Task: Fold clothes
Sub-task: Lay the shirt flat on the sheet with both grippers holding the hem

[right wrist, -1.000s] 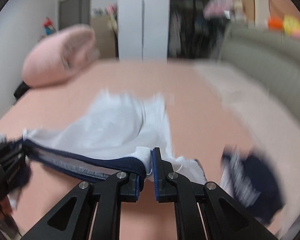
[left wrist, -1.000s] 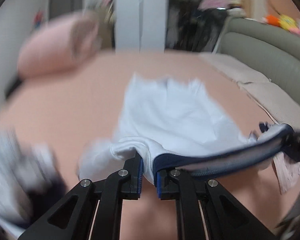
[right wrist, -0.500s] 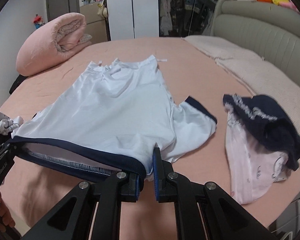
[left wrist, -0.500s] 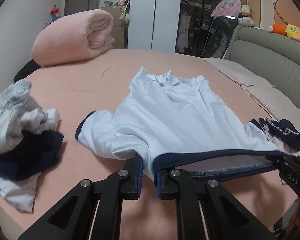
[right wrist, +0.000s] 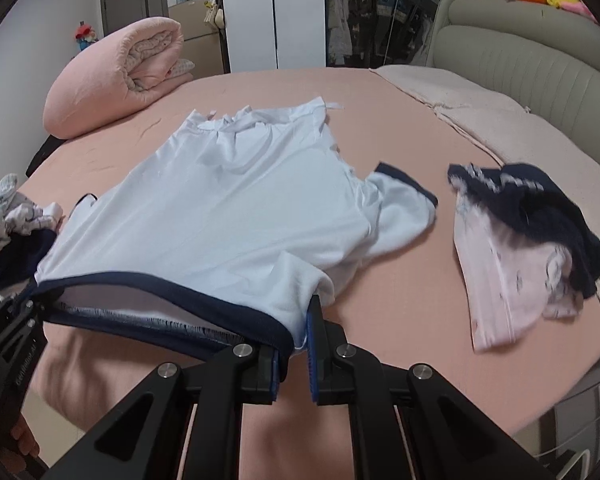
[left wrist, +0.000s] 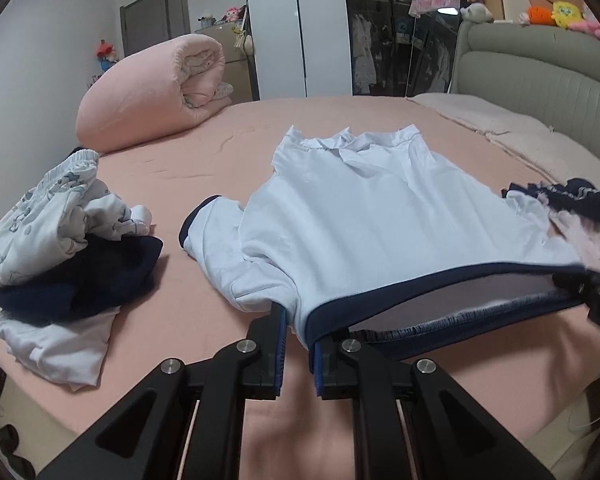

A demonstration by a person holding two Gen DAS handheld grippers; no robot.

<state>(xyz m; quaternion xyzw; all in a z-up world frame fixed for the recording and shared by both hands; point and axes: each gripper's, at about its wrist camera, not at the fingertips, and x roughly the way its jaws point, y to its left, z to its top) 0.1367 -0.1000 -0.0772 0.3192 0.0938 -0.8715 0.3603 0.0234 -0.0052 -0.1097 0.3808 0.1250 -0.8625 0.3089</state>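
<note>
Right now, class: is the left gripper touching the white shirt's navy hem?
Touching. The left wrist view shows the left gripper shut on the white shirt, its navy hem pinched between the blue pads.

One white shirt, two clothes piles, one rolled quilt, two tongs
</note>
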